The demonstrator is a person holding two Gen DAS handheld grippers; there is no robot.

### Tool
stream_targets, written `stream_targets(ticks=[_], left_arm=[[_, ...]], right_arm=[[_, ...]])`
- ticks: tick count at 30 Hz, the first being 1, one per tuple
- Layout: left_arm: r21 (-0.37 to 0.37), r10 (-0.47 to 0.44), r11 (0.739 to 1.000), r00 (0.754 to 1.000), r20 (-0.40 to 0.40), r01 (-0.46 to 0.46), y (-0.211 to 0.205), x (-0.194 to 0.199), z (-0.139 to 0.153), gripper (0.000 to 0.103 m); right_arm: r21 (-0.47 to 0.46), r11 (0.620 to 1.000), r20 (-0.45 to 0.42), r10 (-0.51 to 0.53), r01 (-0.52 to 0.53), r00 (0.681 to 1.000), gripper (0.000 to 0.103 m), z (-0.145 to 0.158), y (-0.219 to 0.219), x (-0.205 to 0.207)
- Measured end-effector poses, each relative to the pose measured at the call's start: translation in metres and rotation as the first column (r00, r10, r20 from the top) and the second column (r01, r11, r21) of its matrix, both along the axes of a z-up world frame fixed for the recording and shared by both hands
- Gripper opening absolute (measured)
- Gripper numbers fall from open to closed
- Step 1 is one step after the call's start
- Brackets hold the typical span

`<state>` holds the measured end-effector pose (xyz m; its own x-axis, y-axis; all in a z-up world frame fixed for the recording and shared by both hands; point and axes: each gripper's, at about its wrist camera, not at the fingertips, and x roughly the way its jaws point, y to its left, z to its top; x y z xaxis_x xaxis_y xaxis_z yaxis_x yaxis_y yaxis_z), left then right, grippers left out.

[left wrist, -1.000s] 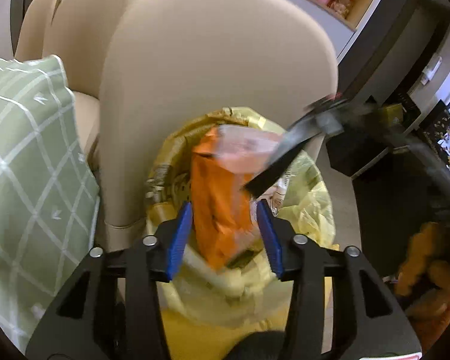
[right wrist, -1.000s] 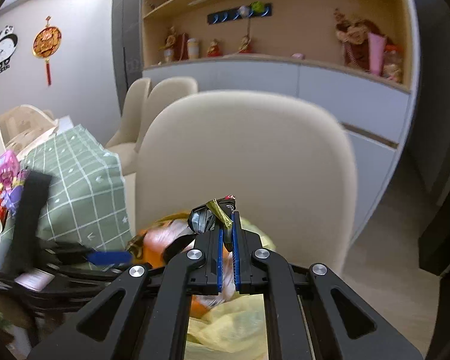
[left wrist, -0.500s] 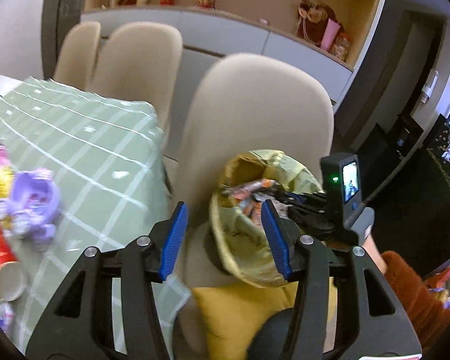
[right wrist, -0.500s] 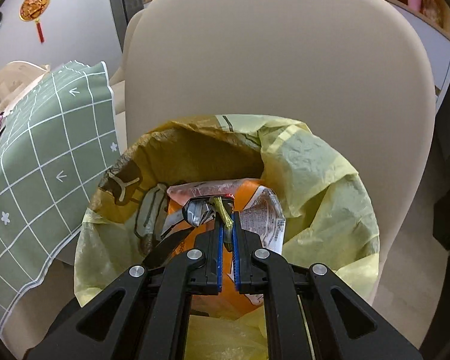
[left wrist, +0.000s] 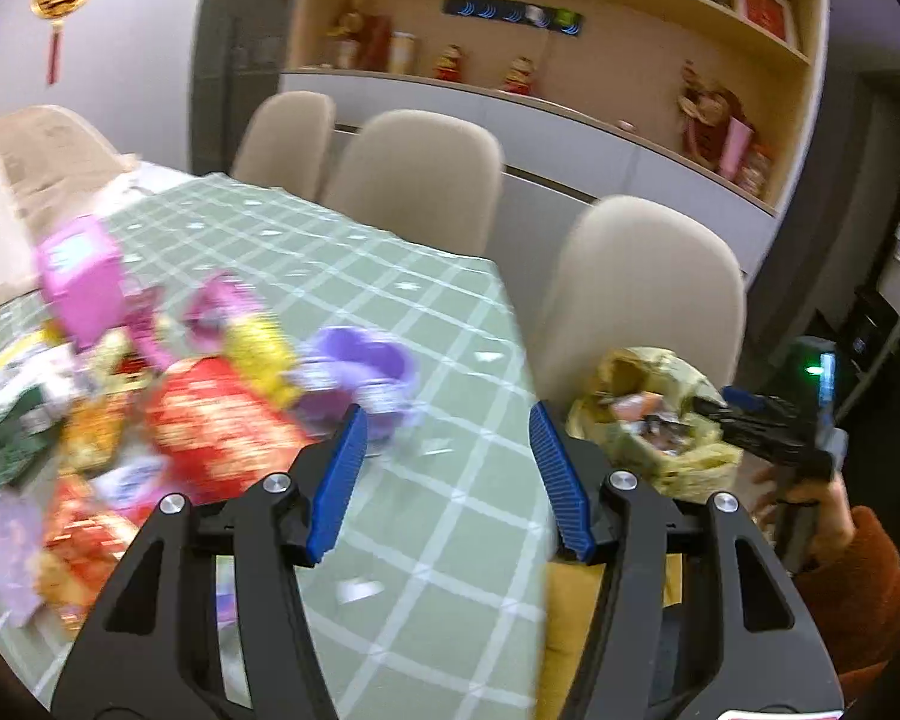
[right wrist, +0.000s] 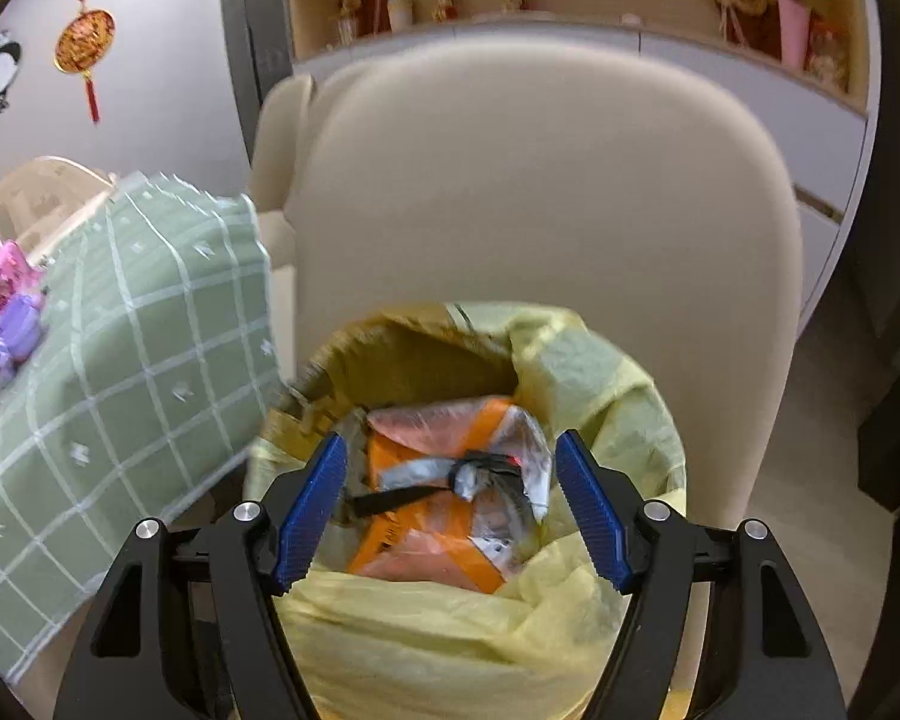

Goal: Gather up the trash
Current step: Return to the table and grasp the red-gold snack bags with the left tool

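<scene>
Green checked tablecloth (left wrist: 438, 324) fills centre frame; left gripper (left wrist: 447, 468) and right gripper (right wrist: 450, 498), above the yellow trash bag (right wrist: 600, 372), are both opening, empty.

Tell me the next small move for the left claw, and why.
Probably bring the left claw down onto the nearest wrapper in the litter pile on the green checked tablecloth. Its jaws are opening with nothing between them, and the right claw stands open over the yellow trash bag, its wrapper already inside.
</scene>
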<state>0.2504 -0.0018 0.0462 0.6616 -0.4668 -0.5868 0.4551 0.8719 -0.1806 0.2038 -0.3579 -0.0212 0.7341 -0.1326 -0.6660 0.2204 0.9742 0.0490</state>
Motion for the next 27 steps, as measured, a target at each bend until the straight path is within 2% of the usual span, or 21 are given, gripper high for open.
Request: stream_targets(ticks=[4, 7, 12, 15, 18, 19, 21, 24, 27], left_arm=[[0.008, 0.082, 0.997, 0.996, 0.032, -0.083, 0.047, -0.001, 0.008, 0.053], [0.013, 0.167, 0.986, 0.983, 0.080, -0.169, 0.090, -0.005, 0.014, 0.053], [-0.017, 0.314, 0.949, 0.943, 0.112, -0.314, 0.165, -0.008, 0.021, 0.053], [-0.045, 0.397, 0.918, 0.914, 0.088, -0.395, 0.212, -0.009, 0.017, 0.053], [-0.044, 0.427, 0.904, 0.902, 0.056, -0.425, 0.239, -0.007, 0.010, 0.053], [-0.040, 0.423, 0.906, 0.905, 0.046, -0.421, 0.242, -0.007, 0.009, 0.053], [-0.027, 0.366, 0.931, 0.930, 0.022, -0.365, 0.242, -0.007, 0.005, 0.053], [0.009, 0.222, 0.975, 0.975, -0.008, -0.222, 0.219, -0.012, -0.004, 0.053], [0.061, 0.144, 0.988, 0.989, -0.025, -0.142, 0.194, -0.017, -0.015, 0.053]], right_arm=[[0.000, 0.996, 0.068, 0.088, -0.088, 0.994, 0.068, 0.029, 0.036, -0.003], [-0.028, 0.984, 0.121, 0.177, -0.175, 0.977, 0.068, 0.048, 0.077, -0.002], [-0.025, 0.932, 0.143, 0.360, -0.360, 0.922, 0.068, 0.065, 0.154, 0.006], [-0.014, 0.895, 0.146, 0.443, -0.446, 0.885, 0.068, 0.064, 0.196, 0.011], [0.014, 0.857, 0.132, 0.509, -0.515, 0.851, 0.068, 0.059, 0.228, 0.015], [0.025, 0.847, 0.129, 0.524, -0.531, 0.842, 0.068, 0.058, 0.237, 0.017], [0.025, 0.832, 0.123, 0.547, -0.554, 0.828, 0.068, 0.055, 0.254, 0.019], [0.006, 0.818, 0.109, 0.572, -0.576, 0.813, 0.068, 0.049, 0.272, 0.022], [0.011, 0.807, 0.093, 0.587, -0.590, 0.804, 0.068, 0.042, 0.284, 0.024]])
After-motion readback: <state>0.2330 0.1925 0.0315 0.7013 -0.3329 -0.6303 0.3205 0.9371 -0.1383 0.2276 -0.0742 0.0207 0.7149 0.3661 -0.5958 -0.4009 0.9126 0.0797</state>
